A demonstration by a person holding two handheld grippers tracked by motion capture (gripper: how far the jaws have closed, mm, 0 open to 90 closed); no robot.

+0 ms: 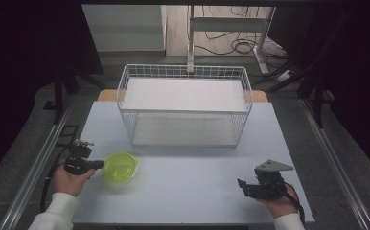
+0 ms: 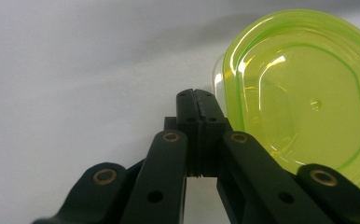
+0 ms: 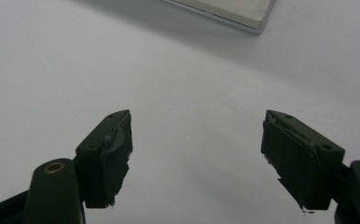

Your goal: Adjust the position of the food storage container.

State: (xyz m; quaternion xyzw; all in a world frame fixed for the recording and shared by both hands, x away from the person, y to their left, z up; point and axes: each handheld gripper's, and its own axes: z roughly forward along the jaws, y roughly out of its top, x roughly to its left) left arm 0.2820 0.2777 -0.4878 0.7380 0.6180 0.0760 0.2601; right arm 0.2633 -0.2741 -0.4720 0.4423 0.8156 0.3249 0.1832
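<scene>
Table (image 1: 183, 187), seen from the high view, carries a white wire basket (image 1: 185, 104) at its far middle, well beyond both grippers. The left gripper (image 1: 98, 164) lies at the near left edge in the person's left hand (image 1: 68, 179), pointing across toward the table's middle. Directly at its tip sits a yellow-green plastic bowl (image 1: 120, 167), upright on the surface, its rim touching or just beside the jaw tips; whether the rim is pinched cannot be told from this height. The right gripper (image 1: 242, 187) rests at the near right in the right hand (image 1: 281, 201), a grey three-cornered plate on top, well apart from the bowl and with bare table ahead of it.

Left gripper view: the left gripper (image 2: 198, 95) has its two black jaws pressed together, pads meeting along a thin seam with nothing seen between them. The yellow-green plastic bowl (image 2: 304, 98) stands immediately to the right of the closed tips, its translucent wall just beside the right jaw; contact cannot be confirmed. Grey table (image 2: 75, 70) lies ahead and left.

Right gripper view: the right gripper (image 3: 197, 123) has its jaws spread wide apart, worn pads facing each other over bare table (image 3: 192, 70). A corner of the wire basket's base (image 3: 243, 14) shows far ahead, toward the upper right.
</scene>
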